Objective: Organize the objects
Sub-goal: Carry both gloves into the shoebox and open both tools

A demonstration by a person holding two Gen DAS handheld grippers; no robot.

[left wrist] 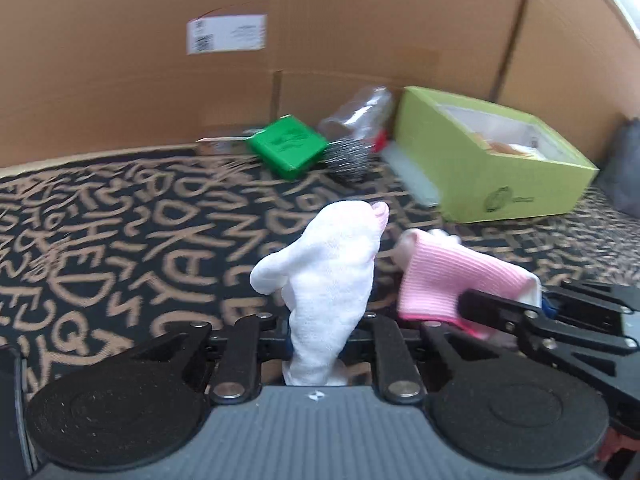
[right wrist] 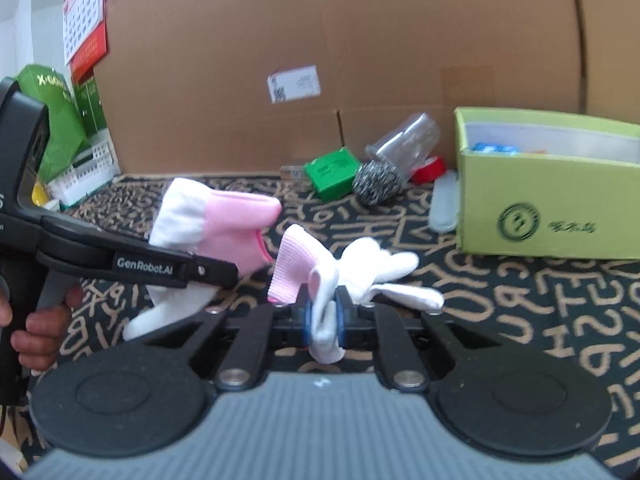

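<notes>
Two white knit gloves with pink cuffs are held above the letter-patterned cloth [left wrist: 120,240]. In the left wrist view, my left gripper [left wrist: 316,336] is shut on the white fabric of one glove [left wrist: 324,272], which stands up from the jaws. To its right, the other glove's pink cuff [left wrist: 444,280] hangs from my right gripper [left wrist: 500,312]. In the right wrist view, my right gripper [right wrist: 324,316] is shut on that glove [right wrist: 384,276], pinching it between blue pads [right wrist: 307,320]. My left gripper [right wrist: 224,270] comes in from the left with its glove [right wrist: 216,224].
At the back stand a lime cardboard box [right wrist: 552,216], a small green box [right wrist: 332,172], a steel scourer [right wrist: 378,186], a tipped clear jar [right wrist: 404,144] and a red tape roll [right wrist: 430,168]. A cardboard wall [right wrist: 360,40] closes the rear. A hand [right wrist: 36,332] grips the left handle.
</notes>
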